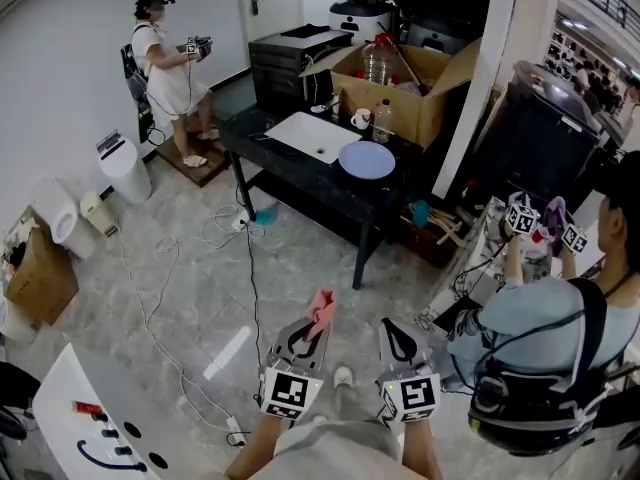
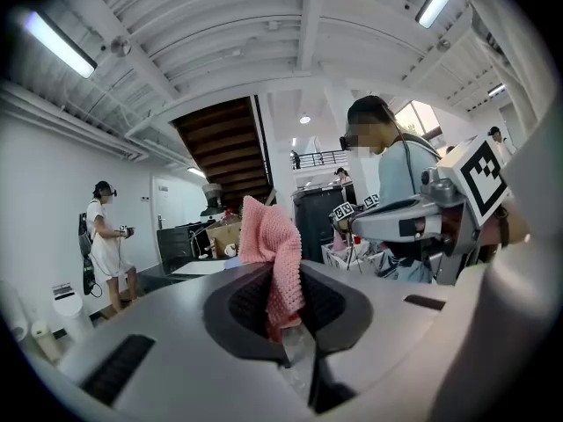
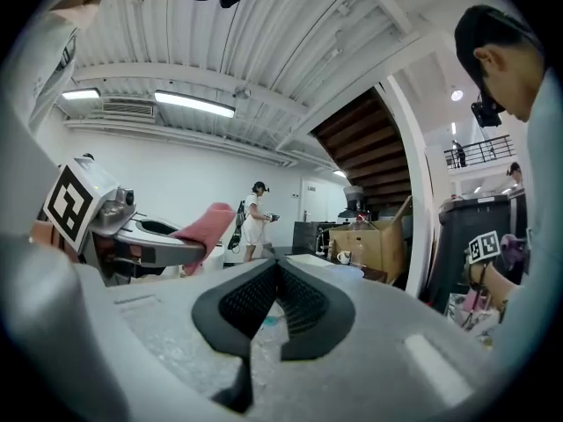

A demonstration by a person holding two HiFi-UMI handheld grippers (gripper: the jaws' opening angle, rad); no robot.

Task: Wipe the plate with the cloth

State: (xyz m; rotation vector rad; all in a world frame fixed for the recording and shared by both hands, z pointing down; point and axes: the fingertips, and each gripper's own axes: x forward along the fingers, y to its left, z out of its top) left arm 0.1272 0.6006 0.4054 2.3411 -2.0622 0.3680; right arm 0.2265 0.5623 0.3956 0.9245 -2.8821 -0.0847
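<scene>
Pale blue round plate [image 1: 367, 159] sits on the far black table [image 1: 290, 183], just right of a white rectangular tray [image 1: 312, 135] and well apart from both grippers. Pink knitted cloth [image 2: 274, 253] is pinched in the left gripper [image 2: 283, 299]. Most of it stands free above the jaws, likely so a loose wad meets the plate. Right gripper [image 3: 277, 275] is pressed together on nothing, probably kept free to steady the plate. Wiping not begun; table must be reached first.

The head view looks steeply down from above the left tool [image 1: 308, 340] and right tool [image 1: 398, 343], with the bench [image 1: 300, 183] far ahead. Each tool view sits close behind its jaws; both share that bench.
</scene>
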